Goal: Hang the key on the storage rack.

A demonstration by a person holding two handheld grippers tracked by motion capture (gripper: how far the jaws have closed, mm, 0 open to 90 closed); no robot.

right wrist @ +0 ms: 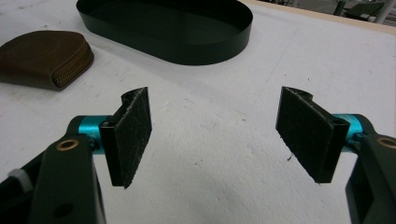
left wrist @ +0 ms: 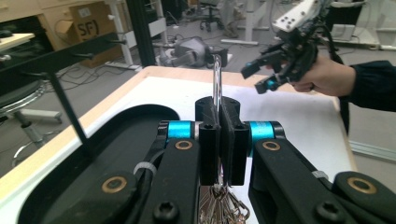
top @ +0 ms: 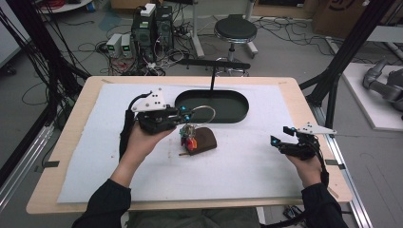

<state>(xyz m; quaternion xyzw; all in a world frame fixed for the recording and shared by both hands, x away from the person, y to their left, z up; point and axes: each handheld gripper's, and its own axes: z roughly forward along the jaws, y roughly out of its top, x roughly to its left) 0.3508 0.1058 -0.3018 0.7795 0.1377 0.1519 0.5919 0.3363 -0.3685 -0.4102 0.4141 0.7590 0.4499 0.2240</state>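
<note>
My left gripper (top: pixel 186 116) is shut on a thin metal key ring (top: pixel 205 113) whose loop sticks out past the pads toward the tray. A bunch of keys with a red tag (top: pixel 188 138) hangs below the jaws, over the left end of a brown leather zip pouch (top: pixel 205 138). In the left gripper view the ring (left wrist: pixel 216 77) rises from between the closed pads (left wrist: pixel 231 116), and keys (left wrist: pixel 219 205) dangle underneath. My right gripper (top: pixel 279 135) hovers at the right of the mat, open, with nothing between its pads (right wrist: pixel 133 133). The pouch (right wrist: pixel 46 58) lies beyond it on the left.
A black oval tray (top: pixel 242 113) sits at the back of the white mat (top: pixel 247 166), behind the pouch, with a thin black post standing at its far rim (top: pixel 212 80). The tray wall (right wrist: pixel 187 52) faces the right gripper. Stool and cables stand beyond the table.
</note>
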